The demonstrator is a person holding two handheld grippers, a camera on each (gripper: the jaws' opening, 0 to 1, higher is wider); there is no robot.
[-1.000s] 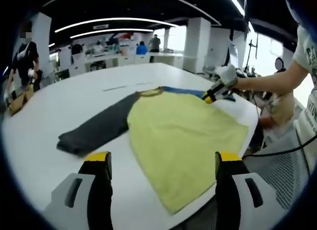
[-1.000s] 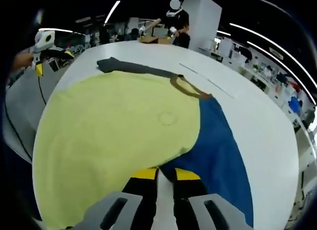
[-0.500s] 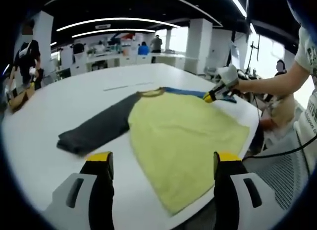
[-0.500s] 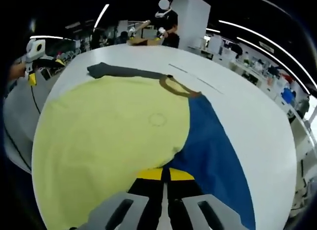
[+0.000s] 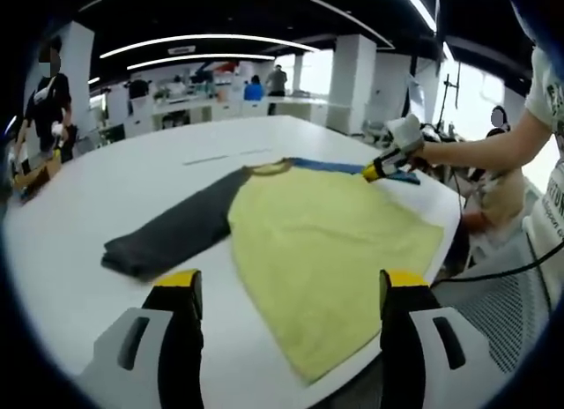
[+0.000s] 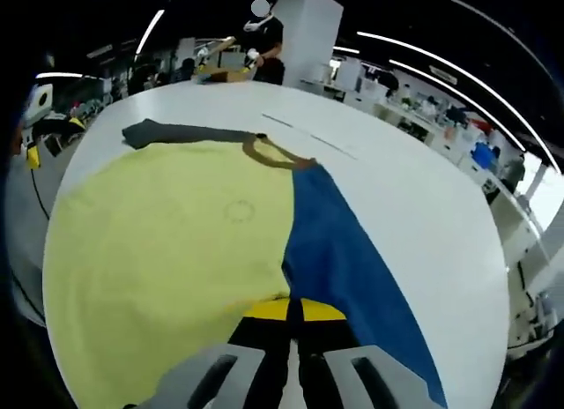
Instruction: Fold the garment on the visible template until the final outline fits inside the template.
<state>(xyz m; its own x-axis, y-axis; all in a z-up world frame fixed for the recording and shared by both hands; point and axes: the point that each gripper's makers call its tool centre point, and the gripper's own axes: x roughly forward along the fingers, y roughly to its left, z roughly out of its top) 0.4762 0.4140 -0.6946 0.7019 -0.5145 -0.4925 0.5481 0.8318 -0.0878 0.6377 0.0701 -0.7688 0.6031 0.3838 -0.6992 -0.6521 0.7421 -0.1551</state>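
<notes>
Open-plan workshop space with pillars, strip lights and distant benches is seen behind a large white round-edged table (image 5: 106, 180), on which the garment is spread. A yellow-bodied raglan shirt (image 5: 326, 241) with a dark grey sleeve (image 5: 172, 233) and a blue sleeve (image 6: 344, 259) is laid flat, its hem reaching the near right edge of the table. The grey sleeve is stretched out to the left; the blue sleeve runs along the far right side. No template outline can be made out under the cloth.

The left gripper (image 5: 286, 294) is held above the near edge of the table with its yellow-tipped jaws wide apart and nothing between them. The right gripper (image 6: 288, 310) is seen with its jaws pressed together at the seam where the yellow body meets the blue sleeve; cloth appears to be pinched there, though the contact itself is hidden by the tips.

A risk is judged from the thin pinch: if only one layer is caught, the sleeve could slip free when lifted. The hem already at the table edge could be dragged off by a careless pull, and the fold would be skewed.

A brown cardboard box (image 6: 220, 72) is seen at the far side, tended by a person; its contents cannot be told.
</notes>
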